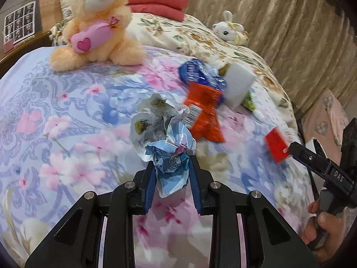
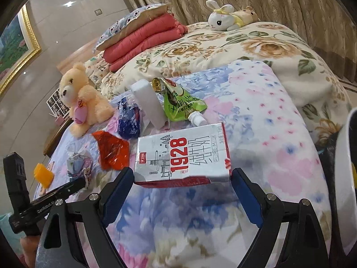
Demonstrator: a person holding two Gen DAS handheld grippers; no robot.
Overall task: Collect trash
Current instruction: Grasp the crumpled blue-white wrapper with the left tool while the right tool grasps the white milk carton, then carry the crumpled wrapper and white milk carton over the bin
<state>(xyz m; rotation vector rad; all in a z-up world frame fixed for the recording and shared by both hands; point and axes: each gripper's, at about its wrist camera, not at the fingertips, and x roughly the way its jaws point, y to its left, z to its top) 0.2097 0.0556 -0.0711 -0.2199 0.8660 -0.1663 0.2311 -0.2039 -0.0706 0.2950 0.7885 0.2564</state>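
Note:
My left gripper (image 1: 172,163) is shut on a crumpled white and blue wrapper (image 1: 160,131), whose upper part bulges out beyond the blue pads. In the right wrist view the same wrapper (image 2: 78,163) shows at the far left. My right gripper (image 2: 180,174) stands wide, shut on a silver and red milk carton (image 2: 183,156) marked 1928, a pad against each side. The carton (image 1: 276,145) appears as a red blur at the right of the left wrist view. Both are over the floral bedspread (image 2: 267,116).
More litter lies behind: an orange wrapper (image 2: 112,151), a blue wrapper (image 2: 129,120), a white foam block (image 2: 149,105) and a green spouted pouch (image 2: 180,105). A teddy bear (image 1: 98,22) sits at the back left, a rabbit plush (image 2: 221,19) farther back. A white curved rim (image 2: 343,156) stands at the right edge.

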